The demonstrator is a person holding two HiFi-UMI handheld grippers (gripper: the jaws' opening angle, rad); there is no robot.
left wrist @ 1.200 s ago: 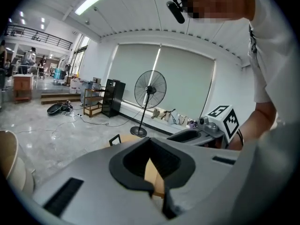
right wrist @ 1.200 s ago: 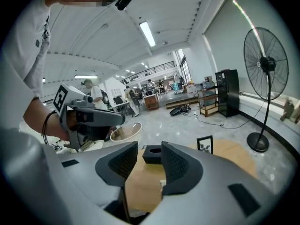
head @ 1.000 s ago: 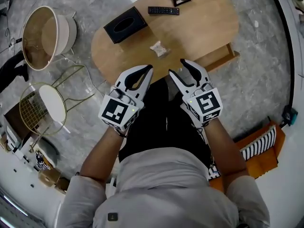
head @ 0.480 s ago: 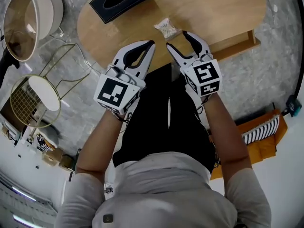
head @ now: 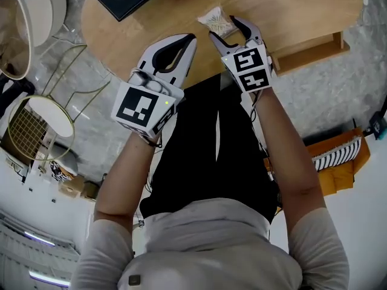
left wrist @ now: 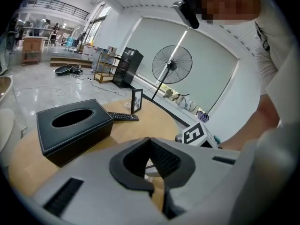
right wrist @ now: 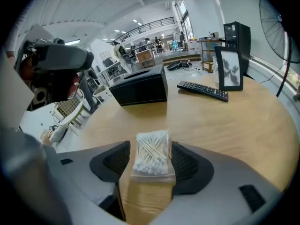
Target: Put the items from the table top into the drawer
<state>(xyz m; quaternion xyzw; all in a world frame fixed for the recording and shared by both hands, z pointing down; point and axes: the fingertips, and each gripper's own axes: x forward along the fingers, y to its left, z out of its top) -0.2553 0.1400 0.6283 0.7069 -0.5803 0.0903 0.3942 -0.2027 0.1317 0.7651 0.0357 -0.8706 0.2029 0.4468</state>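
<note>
- My right gripper [head: 225,30] points down at the table, and its jaws have just been opening; they now stand wide apart.
- Between those jaws lies a small clear bag of cotton swabs [right wrist: 151,154], flat on the wood. The pads flank it on both sides without pressing on it, so nothing is gripped.
- My left gripper [head: 188,41] hovers just beside the right one, over the near edge of the table. Its jaw tips meet and it carries nothing.
- The bag sits close to the near edge of the oval wooden table [head: 284,11], in front of me.
- A wooden drawer [head: 308,46] juts out from under the table edge, to the right of my right gripper and apart from the bag.
- Farther across the table top, a black tissue box [left wrist: 75,128] stands on the left side.
- A black remote control [right wrist: 202,90] lies flat beyond the bag, toward the far right.
- A small picture frame [right wrist: 229,68] stands upright just behind the remote.
- Off the table, on the grey floor to my left, stands a round gold wire side table [head: 42,119].
</note>
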